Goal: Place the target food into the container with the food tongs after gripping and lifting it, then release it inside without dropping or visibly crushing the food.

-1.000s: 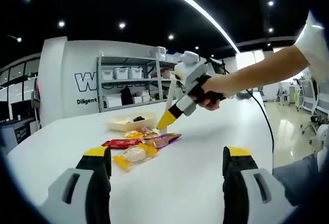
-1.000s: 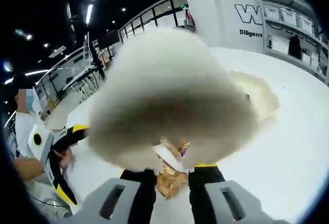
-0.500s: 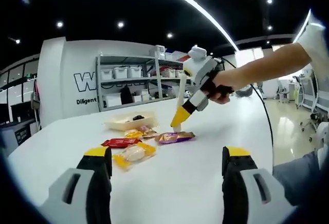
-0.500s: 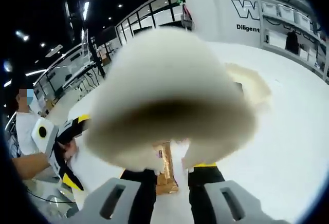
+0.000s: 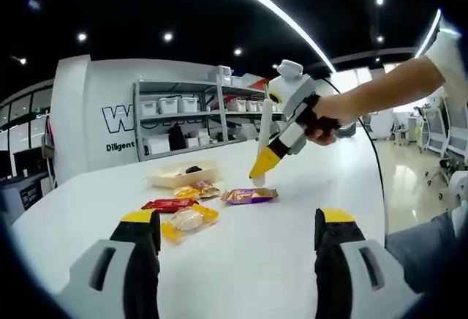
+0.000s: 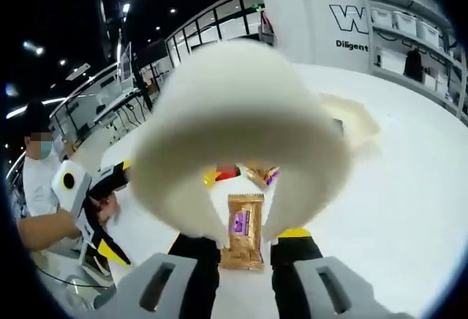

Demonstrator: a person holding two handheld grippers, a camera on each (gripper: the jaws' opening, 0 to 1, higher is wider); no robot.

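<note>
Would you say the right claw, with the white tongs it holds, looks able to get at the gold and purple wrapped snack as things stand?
Probably yes: the right claw holds the white tongs with their tips apart, straddling the gold and purple wrapped snack on the white table, nothing between.

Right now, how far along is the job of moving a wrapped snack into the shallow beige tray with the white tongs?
Done: little that shows; the shallow beige tray holds one small dark item.
In hand: the right gripper holds the white tongs, whose tips stand open on either side of the gold and purple wrapped snack, which lies flat on the white table.
Left: grip, lift, carry to the tray, release. The left gripper is open and idle.
</note>
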